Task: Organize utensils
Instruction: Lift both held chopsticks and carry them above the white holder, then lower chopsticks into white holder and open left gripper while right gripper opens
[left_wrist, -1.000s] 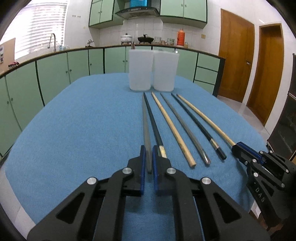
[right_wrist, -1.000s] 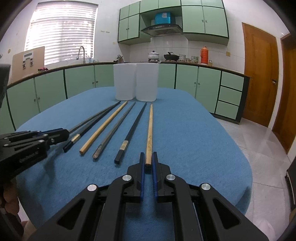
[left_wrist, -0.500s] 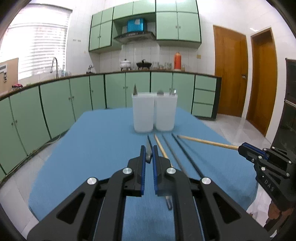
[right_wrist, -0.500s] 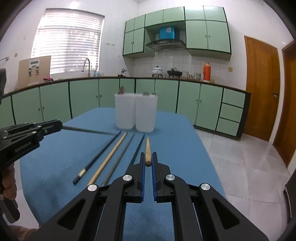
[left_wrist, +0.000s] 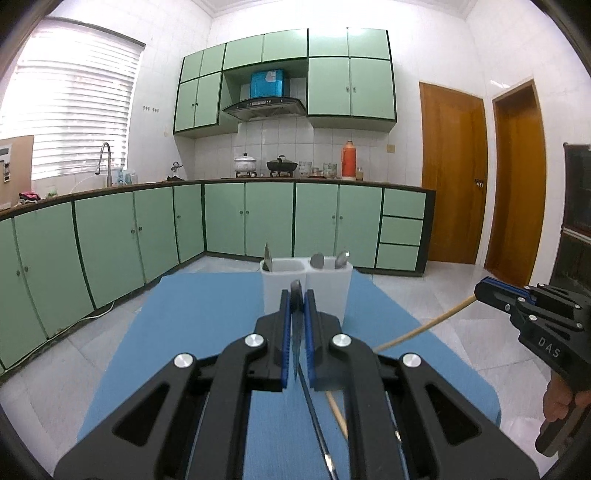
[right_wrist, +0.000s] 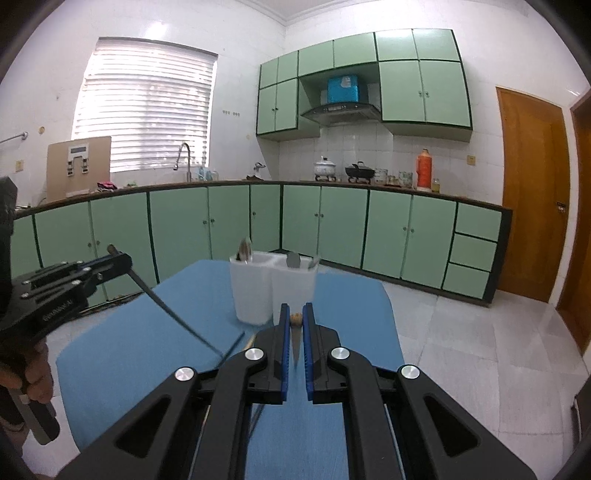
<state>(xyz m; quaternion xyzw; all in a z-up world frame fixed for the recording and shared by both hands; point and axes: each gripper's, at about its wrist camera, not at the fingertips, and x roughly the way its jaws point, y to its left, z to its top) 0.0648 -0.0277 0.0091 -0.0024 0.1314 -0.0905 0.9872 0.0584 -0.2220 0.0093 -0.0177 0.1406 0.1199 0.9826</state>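
My left gripper (left_wrist: 295, 295) is shut on the end of a grey chopstick (left_wrist: 295, 345), lifted off the blue table cloth (left_wrist: 192, 325). In the right wrist view that grey chopstick (right_wrist: 173, 314) slopes from the left gripper (right_wrist: 122, 260) down to the cloth. My right gripper (right_wrist: 295, 310) is shut on a wooden chopstick (right_wrist: 295, 318). From the left wrist view, the wooden chopstick (left_wrist: 424, 328) slants down from the right gripper (left_wrist: 480, 290). Two white containers (left_wrist: 306, 291) stand side by side at the table's far end, with utensil tips (left_wrist: 317, 260) sticking out.
More chopsticks (left_wrist: 317, 424) lie on the cloth under the grippers, a dark one and a wooden one (left_wrist: 336, 413) among them. Green kitchen cabinets (left_wrist: 258, 218) run behind the table. Tiled floor surrounds the table, with wooden doors (left_wrist: 450, 177) on the right.
Both grippers have risen from the cloth, each lifting its chopstick by the near end. The views now look level across the containers and the kitchen instead of down at the table.
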